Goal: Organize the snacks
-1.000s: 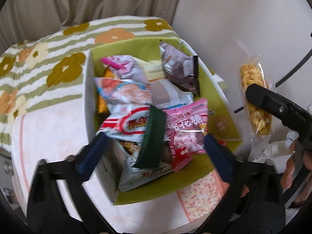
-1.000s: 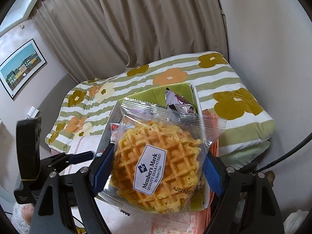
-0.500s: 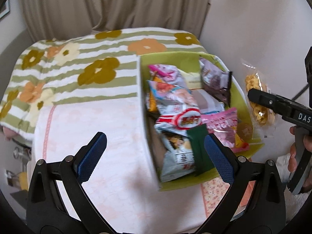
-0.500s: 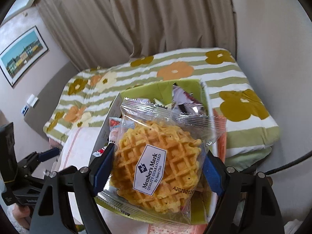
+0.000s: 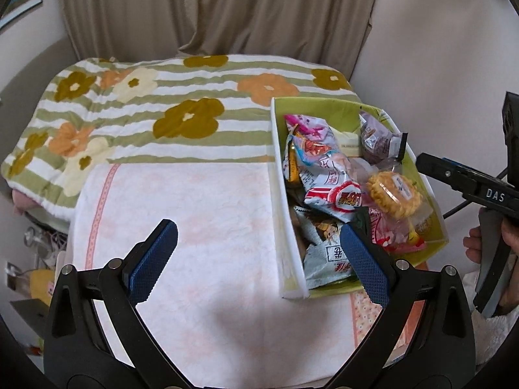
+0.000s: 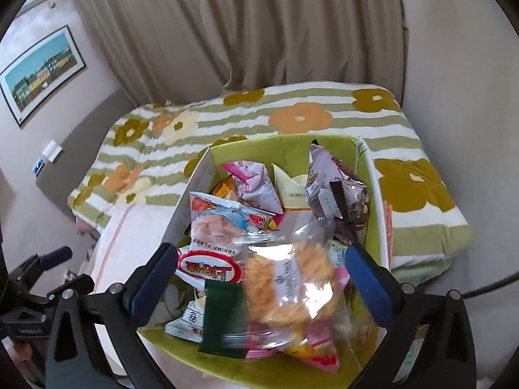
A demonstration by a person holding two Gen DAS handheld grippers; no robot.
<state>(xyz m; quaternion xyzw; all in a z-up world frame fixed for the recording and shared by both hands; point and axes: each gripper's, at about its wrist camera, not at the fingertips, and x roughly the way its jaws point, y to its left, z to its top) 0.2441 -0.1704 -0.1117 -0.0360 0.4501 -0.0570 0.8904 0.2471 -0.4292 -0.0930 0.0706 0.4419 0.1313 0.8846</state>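
While the left gripper [image 5: 258, 259] hangs wide and empty over the bare pink-white cloth [image 5: 194, 214] at lower left of its frame, the green box [image 5: 436, 214] at centre right is crowded with packets. The waffle packet [image 5: 394, 191] lies on that heap. At the right wrist frame's lower centre, the right gripper [image 6: 259, 282] stands wide, the waffle packet blurred between its fingers, apparently loose. Judged so, sorting looks nearly finished. Packets lower in the box are hidden.

Left wrist view looking down from left of green box [image 5: 436, 217], right wrist view close above it [image 6: 285, 146], both facing curtain [image 5: 227, 9].
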